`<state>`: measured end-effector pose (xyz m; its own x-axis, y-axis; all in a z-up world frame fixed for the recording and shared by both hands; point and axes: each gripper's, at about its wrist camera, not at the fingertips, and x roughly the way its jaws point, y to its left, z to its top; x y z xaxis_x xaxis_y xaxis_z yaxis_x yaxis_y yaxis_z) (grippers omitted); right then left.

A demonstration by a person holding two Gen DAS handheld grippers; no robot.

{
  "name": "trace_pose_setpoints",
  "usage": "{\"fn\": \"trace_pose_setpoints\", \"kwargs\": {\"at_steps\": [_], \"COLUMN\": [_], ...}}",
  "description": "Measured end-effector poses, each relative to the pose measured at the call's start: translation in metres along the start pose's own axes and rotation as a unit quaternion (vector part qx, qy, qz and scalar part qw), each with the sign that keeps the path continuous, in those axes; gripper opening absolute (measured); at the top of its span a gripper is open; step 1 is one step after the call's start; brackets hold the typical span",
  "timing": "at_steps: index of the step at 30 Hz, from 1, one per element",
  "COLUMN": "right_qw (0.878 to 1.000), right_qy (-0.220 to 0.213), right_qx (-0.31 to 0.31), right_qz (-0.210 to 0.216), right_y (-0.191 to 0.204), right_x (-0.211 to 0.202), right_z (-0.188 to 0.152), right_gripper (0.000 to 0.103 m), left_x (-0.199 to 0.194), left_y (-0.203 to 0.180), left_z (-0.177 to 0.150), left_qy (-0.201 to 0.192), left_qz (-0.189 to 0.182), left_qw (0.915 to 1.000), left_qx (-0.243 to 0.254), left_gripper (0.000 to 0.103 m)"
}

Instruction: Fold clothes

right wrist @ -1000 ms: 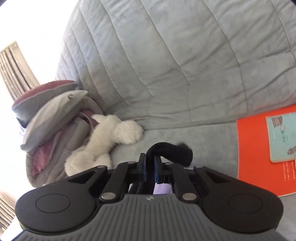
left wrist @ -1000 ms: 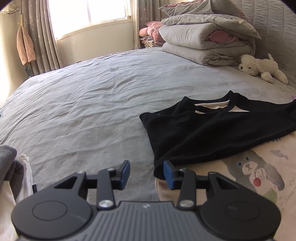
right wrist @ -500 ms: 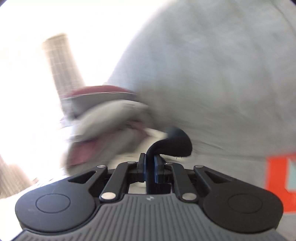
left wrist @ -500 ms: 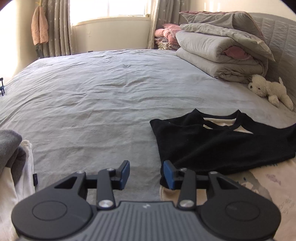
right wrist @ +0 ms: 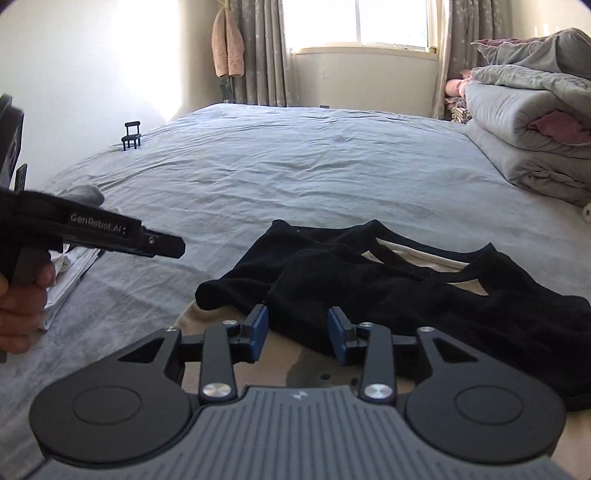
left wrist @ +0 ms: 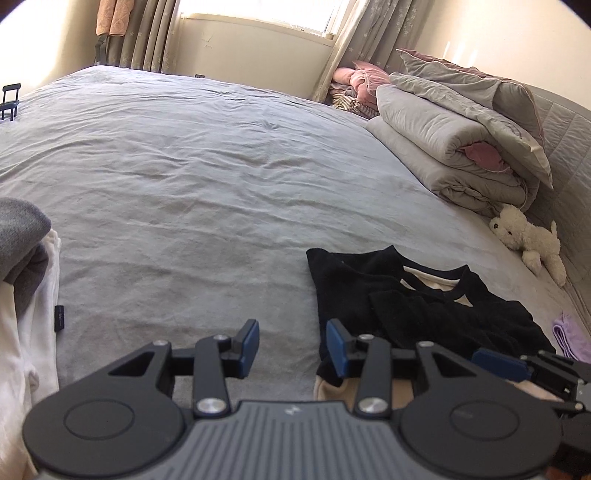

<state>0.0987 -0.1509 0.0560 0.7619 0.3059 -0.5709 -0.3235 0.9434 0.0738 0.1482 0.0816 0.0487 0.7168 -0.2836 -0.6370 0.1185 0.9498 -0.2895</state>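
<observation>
The left gripper hangs with jaws wide, gripping nothing, above the grey bed sheet. The right gripper is likewise spread and empty. The black-and-cream shirt lies partly folded at its twelve o'clock, touching neither pad.

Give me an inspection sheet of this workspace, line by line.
Surface: grey bed sheet, wrinkled.
Job's things: black shirt lying over a cream garment, black sleeve folded across it.
Clutter: pile of white and grey clothes at the left edge; stuffed toy; folded duvets; lilac cloth.
Grippers: left gripper open, empty, beside the shirt's edge; right gripper open, empty, over the shirt's hem.
Cables: nothing seen.
Surroundings: window with curtains, pink garment hanging, padded headboard.
</observation>
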Motion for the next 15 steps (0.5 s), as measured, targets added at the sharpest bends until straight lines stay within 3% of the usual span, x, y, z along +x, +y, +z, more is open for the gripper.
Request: {"fn": "trace_pose_setpoints", "kwargs": {"at_steps": [2,5,8,10,13,15], "right_qw": [1.0,0.994,0.976,0.967,0.961,0.961], "right_qy": [0.001,0.011,0.027,0.033,0.064,0.077], "right_qx": [0.016,0.093,0.199,0.226,0.239,0.244], "right_qz": [-0.017,-0.059,-0.086,-0.112,-0.122,-0.11], "right_y": [-0.025,-0.084,-0.148,-0.172,-0.188,-0.191], "right_x": [-0.008,-0.017,-0.029,-0.033,-0.032,-0.031], "right_z": [0.006,0.01,0.006,0.002,-0.006,-0.009], "right_gripper": [0.045,0.045,0.045,0.046,0.046,0.046], "left_x": [-0.001,-0.002,0.004,0.015,0.04,0.061], "left_y": [-0.006,-0.018,-0.035,-0.054,-0.08,-0.088], "left_z": [0.0,0.0,0.003,0.003,-0.001,-0.004], "left_qy": [-0.001,-0.004,-0.004,0.005,0.028,0.063], "left_qz": [-0.015,-0.04,-0.067,-0.084,-0.074,-0.042], "left_qw": [0.9999,0.9991,0.9978,0.9964,0.9968,0.9971], "left_qx": [0.003,0.007,-0.002,-0.006,0.011,0.004], "left_gripper": [0.039,0.038,0.037,0.037,0.038,0.037]}}
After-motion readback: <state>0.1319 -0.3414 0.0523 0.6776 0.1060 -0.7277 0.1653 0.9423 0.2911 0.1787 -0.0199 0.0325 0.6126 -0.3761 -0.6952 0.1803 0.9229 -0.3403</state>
